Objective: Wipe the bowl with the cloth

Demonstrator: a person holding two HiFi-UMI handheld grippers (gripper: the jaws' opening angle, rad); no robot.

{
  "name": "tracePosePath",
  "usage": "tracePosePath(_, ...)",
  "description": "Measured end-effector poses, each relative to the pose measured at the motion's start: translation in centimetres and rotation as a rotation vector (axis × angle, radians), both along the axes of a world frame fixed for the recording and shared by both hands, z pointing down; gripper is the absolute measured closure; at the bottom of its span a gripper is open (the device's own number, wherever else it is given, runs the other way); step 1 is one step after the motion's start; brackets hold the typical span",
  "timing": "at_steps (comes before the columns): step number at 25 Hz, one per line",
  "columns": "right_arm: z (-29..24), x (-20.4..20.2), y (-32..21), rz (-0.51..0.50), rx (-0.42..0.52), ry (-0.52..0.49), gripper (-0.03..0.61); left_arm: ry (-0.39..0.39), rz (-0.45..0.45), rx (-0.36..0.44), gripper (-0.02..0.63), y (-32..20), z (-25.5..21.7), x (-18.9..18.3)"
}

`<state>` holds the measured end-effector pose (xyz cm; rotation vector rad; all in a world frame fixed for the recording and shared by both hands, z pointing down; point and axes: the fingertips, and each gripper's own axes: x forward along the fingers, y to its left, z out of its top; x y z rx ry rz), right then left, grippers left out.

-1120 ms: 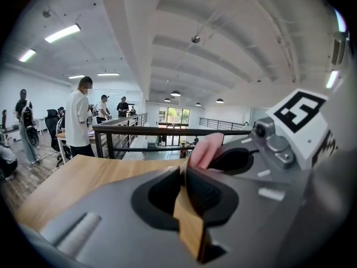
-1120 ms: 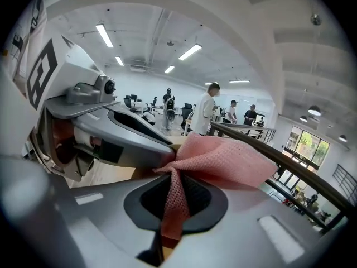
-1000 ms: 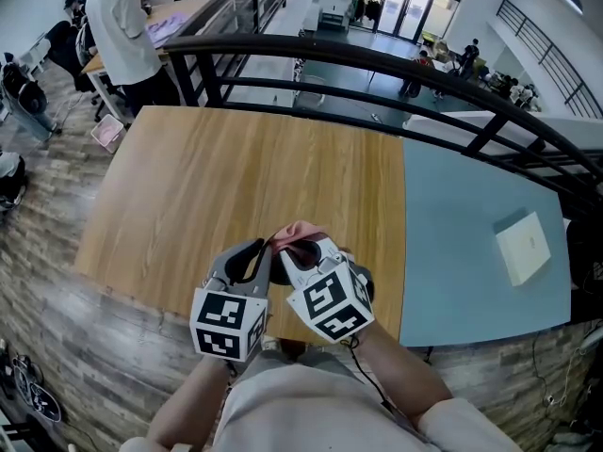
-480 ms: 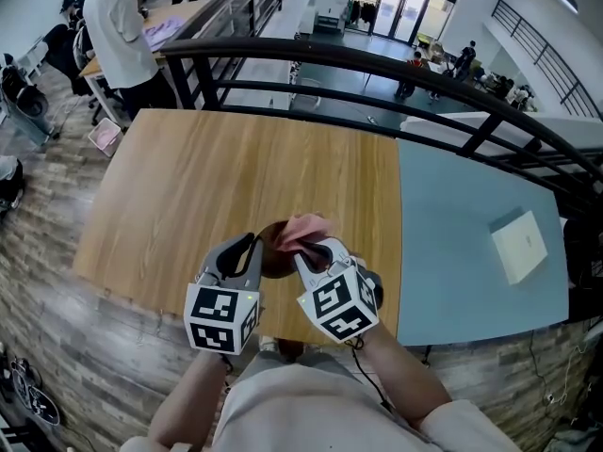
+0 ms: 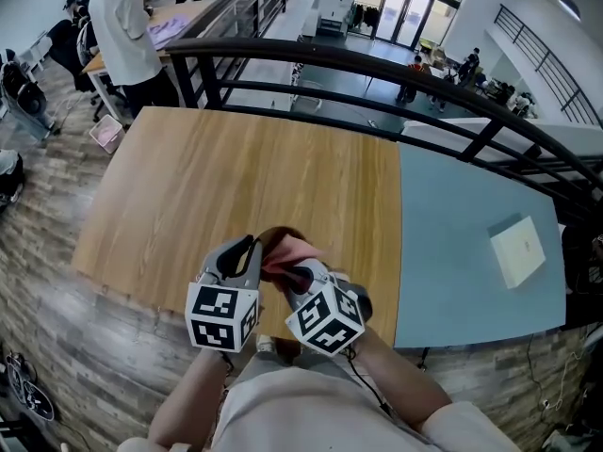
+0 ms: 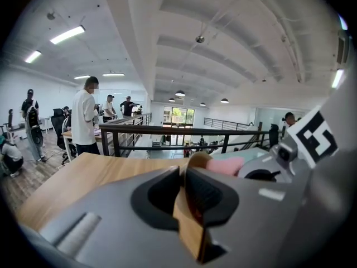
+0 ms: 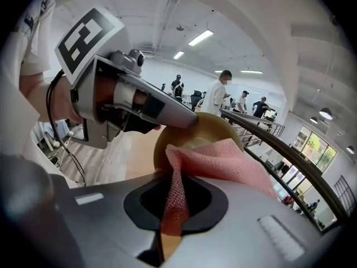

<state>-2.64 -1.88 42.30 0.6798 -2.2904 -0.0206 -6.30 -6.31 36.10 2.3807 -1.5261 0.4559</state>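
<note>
A brown wooden bowl (image 5: 271, 240) is held tilted above the near edge of the wooden table (image 5: 207, 177). My left gripper (image 5: 255, 250) is shut on the bowl's rim (image 6: 187, 223). Its jaws have just been opening slightly, and the rim is still pinched between them. My right gripper (image 5: 296, 273) is shut on a pink mesh cloth (image 5: 294, 249). In the right gripper view the cloth (image 7: 220, 156) lies bunched against the inside of the bowl (image 7: 215, 126), and a fold runs down between the jaws. The left gripper view shows the cloth (image 6: 226, 165) just past the bowl's edge.
A blue-grey surface (image 5: 462, 243) adjoins the wooden table on the right, with a white box (image 5: 521, 247) on it. A black railing (image 5: 377, 64) runs behind the tables. A person in a white shirt (image 5: 127, 26) stands at the far left.
My right gripper has come down and closer to me, pressing the cloth lower into the bowl. The left gripper and the bowl have stayed nearly in place.
</note>
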Motion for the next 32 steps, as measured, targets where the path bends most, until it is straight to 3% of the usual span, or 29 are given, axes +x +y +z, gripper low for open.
tracePosePath(7,-0.2,-3.3,1.5,-0.130,0.002,0.005,0.565,0.013,0.000,-0.037,0.578,1.0,0.9,-0.5)
tracePosePath(14,-0.6,-4.4,0.1,-0.136,0.019,-0.006,0.565,0.025,0.020,-0.077,0.585,2.1,1.9,-1.0)
tracePosePath(21,-0.8,-4.2,-0.7,-0.098,0.059,-0.010,0.563,0.020,0.039,-0.088,0.584,2.8,2.5,-1.1)
tracePosePath(32,-0.9,-1.1,-2.2,0.062,0.078,-0.040,0.565,0.011,0.078,-0.101,0.584,2.8,2.9,0.3)
